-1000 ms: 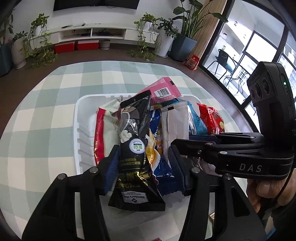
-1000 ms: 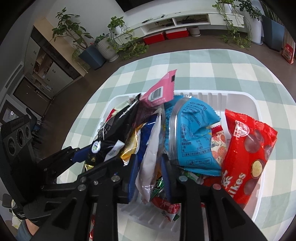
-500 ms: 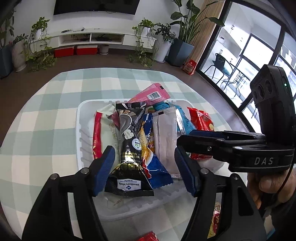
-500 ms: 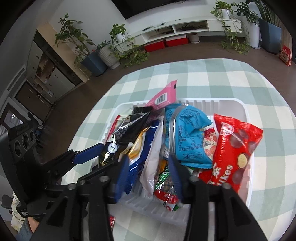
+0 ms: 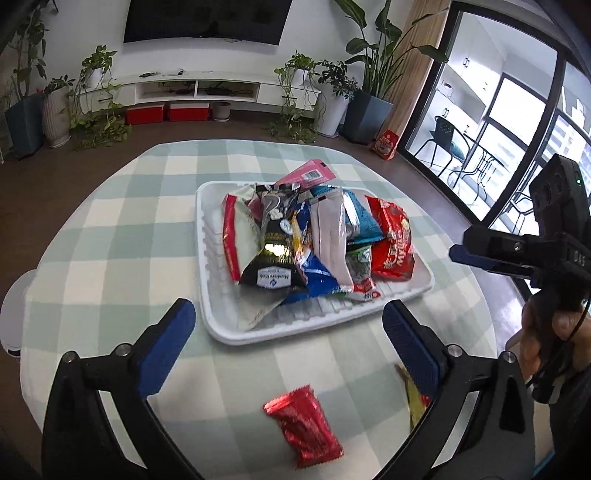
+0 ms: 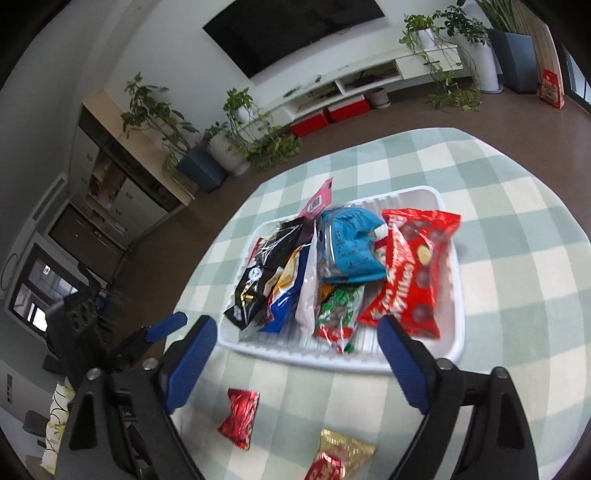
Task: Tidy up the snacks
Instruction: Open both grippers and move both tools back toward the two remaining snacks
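left wrist view: checked tablecloth [image 5: 110, 236], white tray [image 5: 207, 295], tv [image 5: 207, 18]; both grippers opening, nothing between.

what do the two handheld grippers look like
Both grippers, left gripper and right gripper, are matte black plastic frames with silver screws and blue pads on the fingers. The right one bears white lettering, a small green light and a thin black cable.

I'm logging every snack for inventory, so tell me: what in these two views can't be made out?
- Gold packet, left wrist view: mostly hidden behind the left claw's finger.
- Same gold packet, right wrist view: cut off by the bottom edge.
- Green packet in the white tray: partly buried under neighbours, print unreadable.
- Red chocolate bag: motion-blurred lettering.
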A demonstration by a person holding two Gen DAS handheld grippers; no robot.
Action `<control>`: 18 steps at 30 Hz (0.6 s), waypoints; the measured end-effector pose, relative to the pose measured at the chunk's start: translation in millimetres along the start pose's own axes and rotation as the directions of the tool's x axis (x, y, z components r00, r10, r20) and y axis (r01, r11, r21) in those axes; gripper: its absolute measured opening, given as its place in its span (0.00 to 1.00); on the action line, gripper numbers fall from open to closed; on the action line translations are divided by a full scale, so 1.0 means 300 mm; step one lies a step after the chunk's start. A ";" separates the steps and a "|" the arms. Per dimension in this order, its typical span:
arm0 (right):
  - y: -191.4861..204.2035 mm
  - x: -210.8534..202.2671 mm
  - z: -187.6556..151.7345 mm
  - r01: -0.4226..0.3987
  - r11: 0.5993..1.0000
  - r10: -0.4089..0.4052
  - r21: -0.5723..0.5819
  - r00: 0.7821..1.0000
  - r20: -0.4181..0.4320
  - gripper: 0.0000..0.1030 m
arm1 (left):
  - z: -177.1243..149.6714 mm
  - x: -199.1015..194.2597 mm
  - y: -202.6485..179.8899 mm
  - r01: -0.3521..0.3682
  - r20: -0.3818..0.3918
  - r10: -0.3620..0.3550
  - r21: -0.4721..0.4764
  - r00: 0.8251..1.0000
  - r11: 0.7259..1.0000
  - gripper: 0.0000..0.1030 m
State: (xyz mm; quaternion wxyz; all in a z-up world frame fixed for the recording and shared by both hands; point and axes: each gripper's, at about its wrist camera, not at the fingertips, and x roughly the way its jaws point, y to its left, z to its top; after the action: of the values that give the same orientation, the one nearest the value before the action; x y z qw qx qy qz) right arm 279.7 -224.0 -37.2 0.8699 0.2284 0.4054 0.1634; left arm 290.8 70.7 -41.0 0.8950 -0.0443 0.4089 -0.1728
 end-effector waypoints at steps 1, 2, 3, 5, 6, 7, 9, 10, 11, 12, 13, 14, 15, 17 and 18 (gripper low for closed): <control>-0.006 -0.025 -0.024 -0.004 1.000 0.004 0.006 1.000 0.012 0.93 | -0.027 -0.010 0.001 -0.019 -0.008 0.019 0.013 1.000 1.000 1.00; -0.012 -0.045 -0.046 -0.009 1.000 0.009 0.014 1.000 0.015 0.93 | -0.060 -0.018 0.000 -0.043 -0.020 0.044 0.035 0.999 0.998 1.00; -0.019 -0.064 -0.072 -0.011 1.000 0.010 0.024 1.000 0.012 0.93 | -0.091 -0.026 -0.003 -0.066 -0.031 0.068 0.056 0.997 0.996 1.00; -0.027 -0.101 -0.128 -0.010 0.999 0.009 0.038 1.000 0.017 0.93 | -0.162 -0.041 -0.005 -0.112 -0.061 0.115 0.062 0.991 0.992 1.00; -0.030 -0.122 -0.166 0.006 0.999 -0.007 0.040 1.000 0.023 0.93 | -0.195 -0.048 -0.007 -0.113 -0.078 0.116 0.049 0.990 0.992 1.00; -0.031 -0.136 -0.196 0.024 0.999 -0.025 0.041 0.999 0.027 0.93 | -0.221 -0.051 -0.012 -0.117 -0.098 0.120 0.038 0.988 0.992 1.00; -0.032 -0.161 -0.269 0.061 0.997 -0.062 0.041 0.997 0.038 0.93 | -0.263 -0.043 -0.025 -0.149 -0.127 0.153 0.037 0.980 0.988 1.00; -0.036 -0.167 -0.299 0.079 0.996 -0.081 0.048 0.996 0.038 0.93 | -0.280 -0.034 -0.037 -0.157 -0.139 0.162 0.047 0.977 0.987 1.00; -0.040 -0.169 -0.330 0.093 0.994 -0.095 0.057 0.995 0.029 0.92 | -0.292 -0.020 -0.048 -0.154 -0.156 0.161 0.052 0.975 0.987 1.00; -0.045 -0.170 -0.359 0.095 0.993 -0.097 0.067 0.995 0.019 0.91 | -0.299 -0.007 -0.055 -0.152 -0.171 0.158 0.048 0.973 0.987 1.00; -0.052 -0.170 -0.379 0.092 0.993 -0.093 0.079 0.996 0.011 0.90 | -0.301 0.006 -0.064 -0.151 -0.180 0.156 0.042 0.971 0.988 1.00; -0.059 -0.170 -0.399 0.088 0.992 -0.089 0.089 0.996 0.003 0.88 | -0.299 0.013 -0.075 -0.152 -0.178 0.157 0.043 0.971 0.987 1.00; -0.063 -0.168 -0.413 0.091 0.991 -0.091 0.094 0.996 -0.005 0.87 | -0.296 0.022 -0.086 -0.157 -0.174 0.163 0.050 0.971 0.986 1.00; -0.067 -0.169 -0.441 0.108 0.990 -0.107 0.092 0.994 -0.009 0.86 | -0.292 0.055 -0.101 -0.159 -0.195 0.168 0.062 0.966 0.985 0.99; -0.070 -0.169 -0.446 0.108 0.990 -0.108 0.093 0.994 -0.010 0.86 | -0.285 0.068 -0.104 -0.155 -0.202 0.165 0.063 0.965 0.986 0.99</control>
State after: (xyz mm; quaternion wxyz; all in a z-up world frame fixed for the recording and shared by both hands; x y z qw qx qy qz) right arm 146.2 -230.0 -92.1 0.8650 0.2459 0.4263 0.0974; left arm 230.7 39.8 -105.3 0.8594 0.0280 0.4978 -0.1131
